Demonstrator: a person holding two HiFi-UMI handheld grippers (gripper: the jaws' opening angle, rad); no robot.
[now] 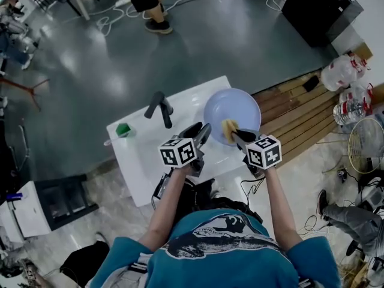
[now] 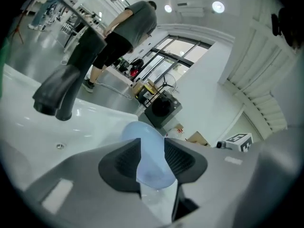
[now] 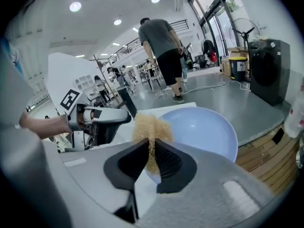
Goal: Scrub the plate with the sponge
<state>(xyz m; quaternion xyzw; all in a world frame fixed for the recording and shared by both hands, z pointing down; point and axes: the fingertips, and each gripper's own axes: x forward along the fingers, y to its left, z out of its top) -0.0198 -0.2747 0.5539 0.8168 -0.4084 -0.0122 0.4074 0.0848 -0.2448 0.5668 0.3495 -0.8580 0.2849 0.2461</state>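
Note:
A pale blue plate [image 1: 235,108] sits at the right end of the white sink unit [image 1: 144,161]. My right gripper [image 1: 236,134] is shut on a tan sponge [image 1: 228,129], which touches the plate's near left part. In the right gripper view the sponge [image 3: 151,127] sticks out past the jaws, over the plate [image 3: 204,127]. My left gripper [image 1: 201,134] is at the plate's left rim. In the left gripper view the plate's rim [image 2: 148,144] lies between the jaws of my left gripper [image 2: 152,158], which stand apart, and the pads do not press on it.
A black faucet [image 1: 161,108] rises at the sink's back, with a small green object [image 1: 123,129] to its left. Wooden boards [image 1: 294,107] lie to the right of the sink, near water jugs [image 1: 342,71] and a fan [image 1: 366,143]. A person [image 1: 150,5] stands beyond the sink.

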